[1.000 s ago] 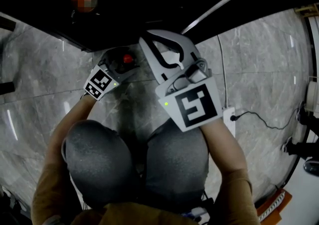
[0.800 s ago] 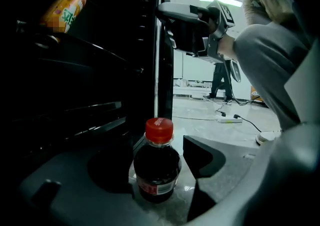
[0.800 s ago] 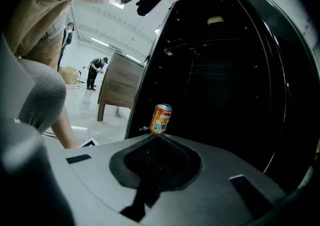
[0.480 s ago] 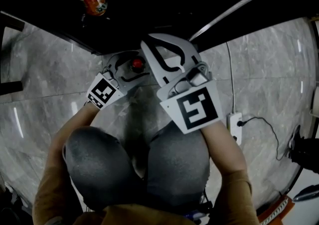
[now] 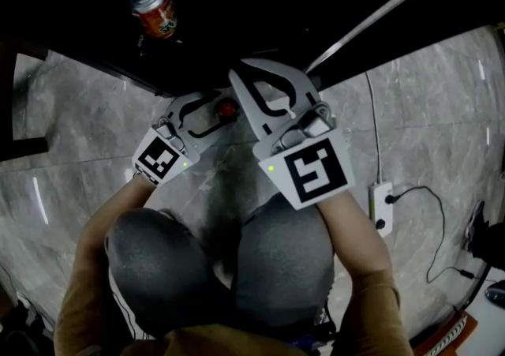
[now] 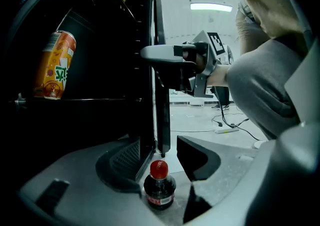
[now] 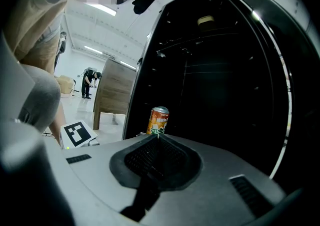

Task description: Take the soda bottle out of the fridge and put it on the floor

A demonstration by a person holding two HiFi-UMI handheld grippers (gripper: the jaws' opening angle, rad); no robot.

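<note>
A small dark soda bottle with a red cap (image 6: 159,186) stands upright on the marble floor just outside the open black fridge (image 6: 100,120). My left gripper (image 6: 157,152) straddles it, and its jaws are closing. A thin gap still shows on each side of the bottle. In the head view the cap (image 5: 227,109) sits near the left gripper's (image 5: 213,113) tips. My right gripper (image 5: 246,78) hovers beside it at the fridge's edge. It is shut and holds nothing, and its pads meet in its own view (image 7: 159,137).
An orange drink can (image 5: 154,9) (image 7: 159,120) stands on a shelf inside the fridge. The door's edge (image 6: 160,69) rises just behind the bottle. A white power strip (image 5: 381,206) with cables lies on the floor to the right. My knees are close behind both grippers.
The left gripper's jaws have narrowed, and the red cap now shows nearer their tips. The head view has shifted, bringing the orange can fully into sight. The right gripper keeps its place.
</note>
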